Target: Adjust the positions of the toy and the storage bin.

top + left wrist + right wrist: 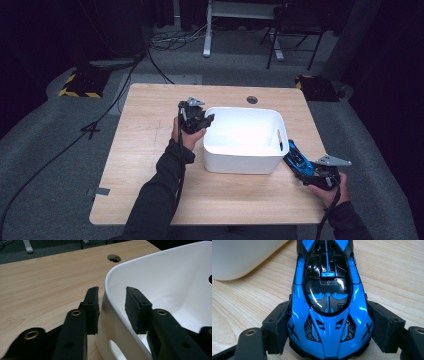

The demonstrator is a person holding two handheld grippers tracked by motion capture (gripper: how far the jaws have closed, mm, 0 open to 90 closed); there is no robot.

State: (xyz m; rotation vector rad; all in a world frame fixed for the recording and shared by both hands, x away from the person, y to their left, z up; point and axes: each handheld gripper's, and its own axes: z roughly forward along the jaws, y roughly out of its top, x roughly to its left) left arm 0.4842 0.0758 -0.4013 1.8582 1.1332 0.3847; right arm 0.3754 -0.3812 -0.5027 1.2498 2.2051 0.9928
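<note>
Bin (243, 150) (one), one toy car (329, 302), two grippers.

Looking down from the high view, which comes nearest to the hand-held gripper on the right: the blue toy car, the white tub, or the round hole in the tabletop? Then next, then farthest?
1. Blue toy car: between the jaws of the right hand-held gripper, near the table's right edge.
2. White tub: just beyond the car, mid-table.
3. Round hole: behind the tub, by the far edge.

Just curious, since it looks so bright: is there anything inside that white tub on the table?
The white tub looks empty: its floor and far walls show bare from above. The strip of floor behind its near wall is hidden. The blue toy car sits outside, beside its right corner.
</note>
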